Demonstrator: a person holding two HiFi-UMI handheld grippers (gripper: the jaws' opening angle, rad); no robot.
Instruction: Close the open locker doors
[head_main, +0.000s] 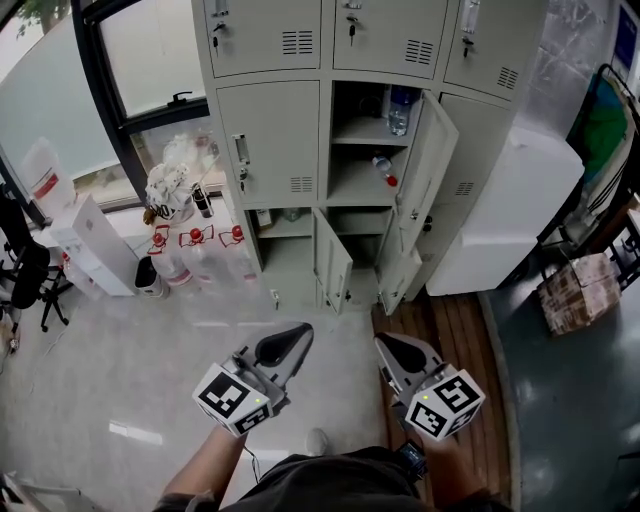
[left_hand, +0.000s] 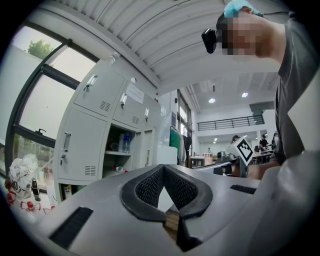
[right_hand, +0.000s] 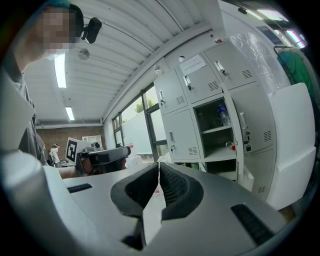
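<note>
3 open doors: tall middle door (head_main: 428, 165) swung out to the right; lower left door (head_main: 333, 262) and lower right door (head_main: 400, 278) ajar below it.
Lockers: grey locker bank (head_main: 270, 130), ahead of both grippers, well apart from them.
Left gripper (head_main: 298, 332): jaws together, tips meeting, nothing between.
Right gripper (head_main: 387, 342): jaws together, nothing held.
Open middle compartment: upright bottle (head_main: 398, 110) on upper shelf; red-capped bottle (head_main: 383, 168) lying on shelf below.
</note>
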